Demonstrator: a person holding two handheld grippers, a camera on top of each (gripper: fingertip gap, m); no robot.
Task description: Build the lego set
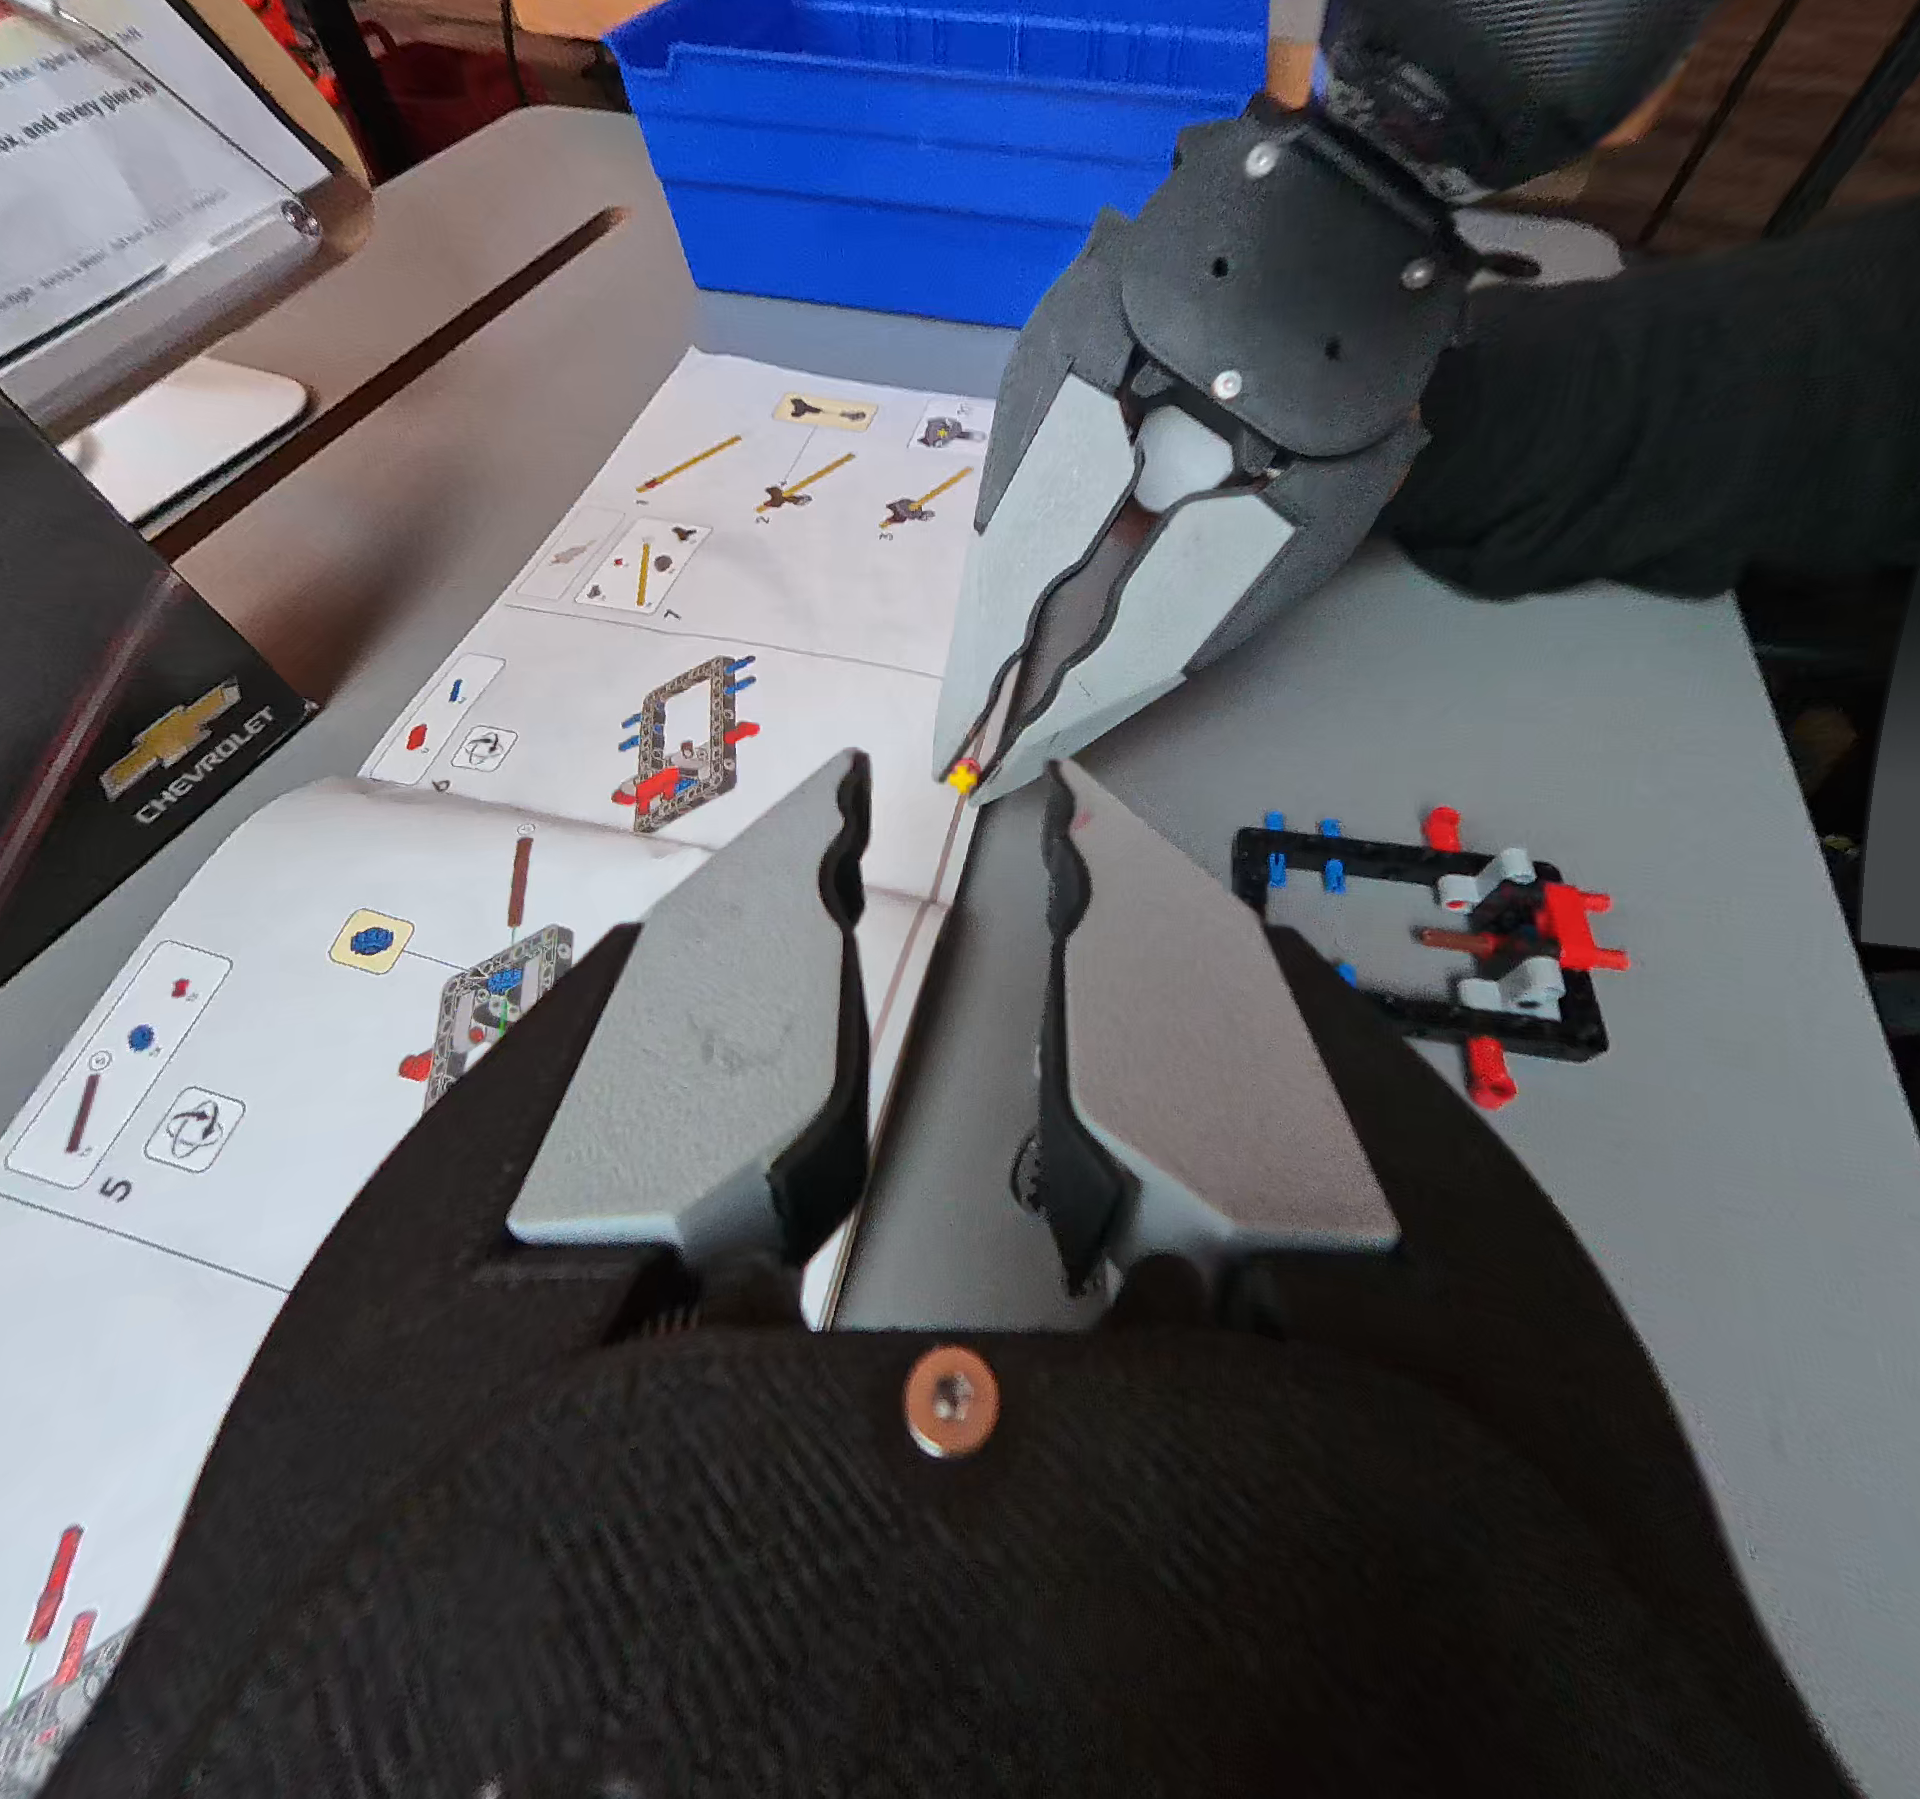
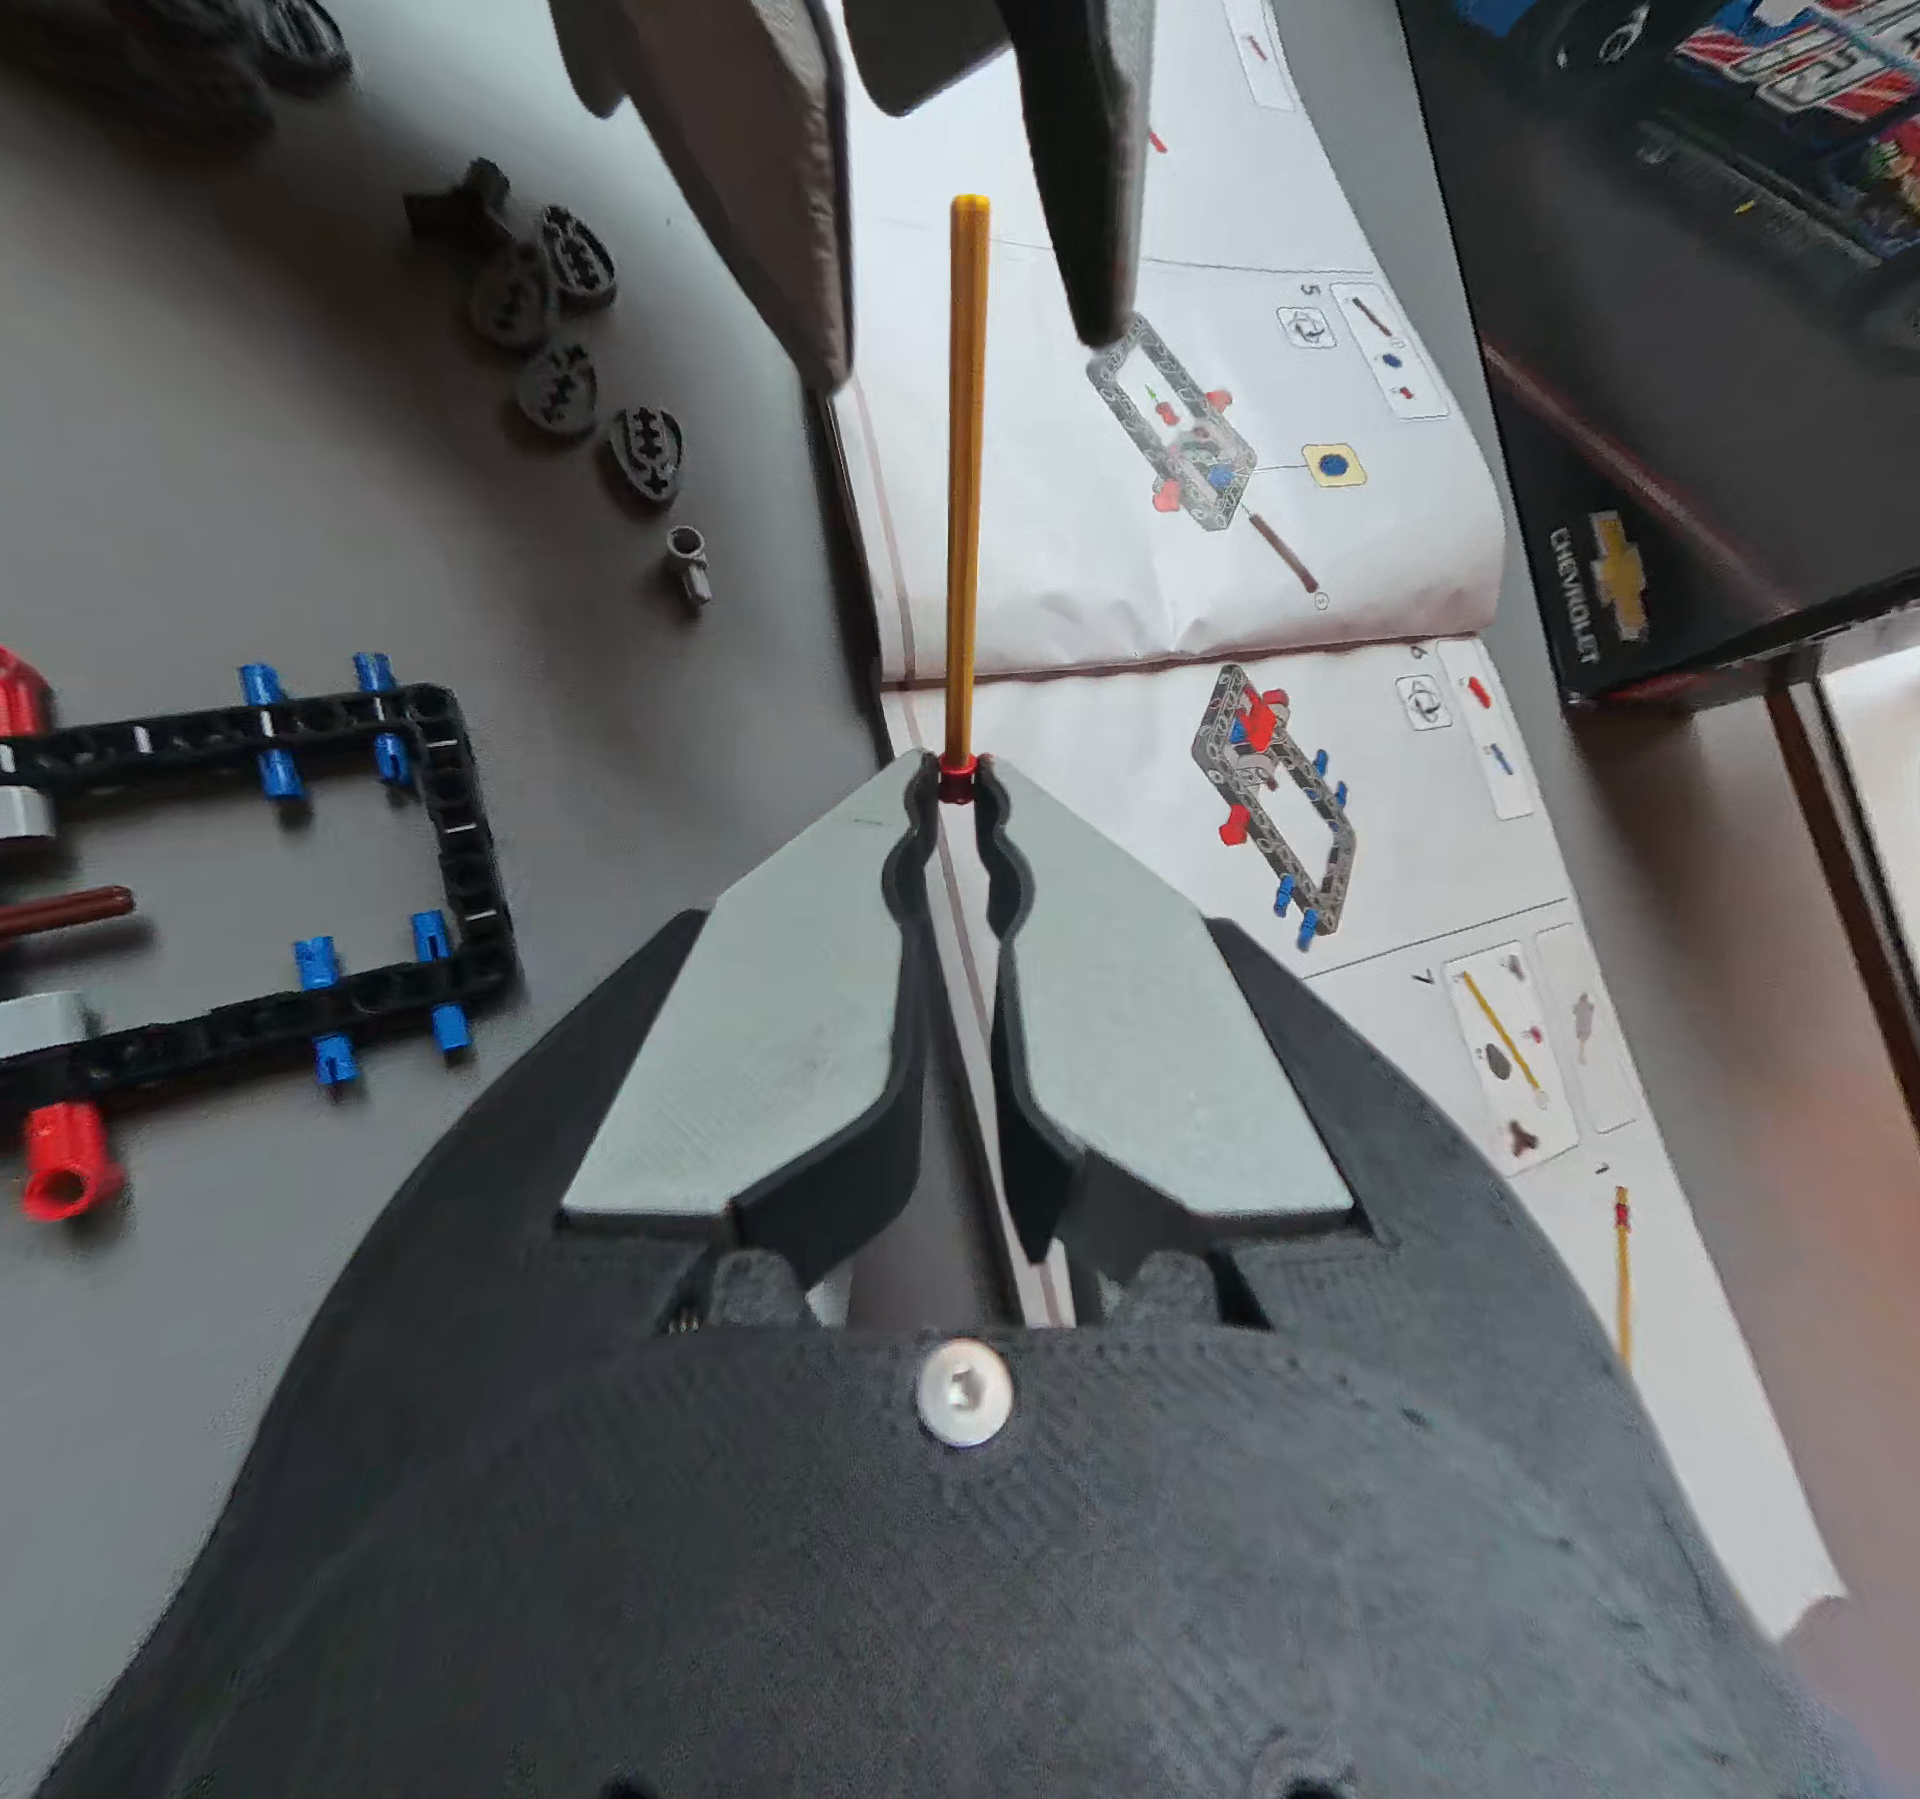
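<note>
1. Right wrist view: the right gripper (image 2: 957, 775) has its fingertips pinched on a small red bush (image 2: 957, 779) fitted at the near end of a long yellow axle (image 2: 967, 482). The axle runs straight forward from the tips, over the open instruction booklet (image 2: 1143, 554).
2. The far end of the axle lies between the two fingers of the left gripper (image 2: 971, 336), which comes in from the top edge of that view with its fingers apart; whether they touch the axle cannot be told.
3. Left wrist view: the left gripper (image 1: 956, 793) shows a clear gap between its fingers and holds nothing. Just beyond its tips the right gripper (image 1: 971, 773) points down toward it, with the yellow and red axle end (image 1: 963, 776) showing at its tip.
4. A black rectangular frame (image 2: 457, 814) with blue pins, red pins, grey connectors and a brown axle lies flat on the grey desk (image 2: 623, 669), beside the booklet's edge and apart from both grippers.
5. Several dark grey cam-shaped pieces (image 2: 566, 336) and one small grey connector (image 2: 689, 560) lie loose on the desk beyond the frame.
6. A blue plastic bin (image 1: 935, 118) stands at the far edge of the desk behind the booklet, and the black set box (image 2: 1683, 295) stands along the booklet's other side.
</note>
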